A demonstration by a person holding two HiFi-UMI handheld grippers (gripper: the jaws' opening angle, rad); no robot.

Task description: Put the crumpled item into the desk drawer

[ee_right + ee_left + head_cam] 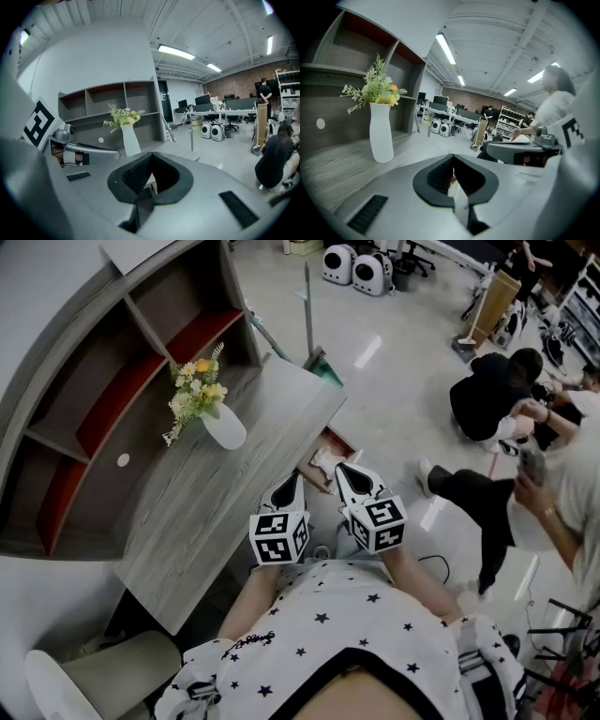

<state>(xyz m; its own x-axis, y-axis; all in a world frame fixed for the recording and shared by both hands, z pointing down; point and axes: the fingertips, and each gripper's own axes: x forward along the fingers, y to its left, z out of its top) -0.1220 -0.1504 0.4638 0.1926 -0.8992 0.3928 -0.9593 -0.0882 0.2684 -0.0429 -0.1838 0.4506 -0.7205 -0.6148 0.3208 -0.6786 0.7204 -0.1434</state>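
Two grippers show: one left gripper (286, 493) and one right gripper (354, 482), each carrying one marker cube. There is one desk (202, 507), with one open drawer (343, 441) holding one crumpled item (326, 463). One white vase (223, 426) of flowers stands on the desk. Two white rounded cases (338, 263) stand on the floor, there is one chair (103, 676), and one crouching person in black (487, 395).

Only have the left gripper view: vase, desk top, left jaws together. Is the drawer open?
Observer: Yes. In the head view the drawer is pulled out from the desk.
Operator: Where's the crumpled item?
Observer: The white crumpled item lies inside the drawer.
Operator: And the right gripper?
Observer: The right gripper has its jaws together on nothing, by its own view.
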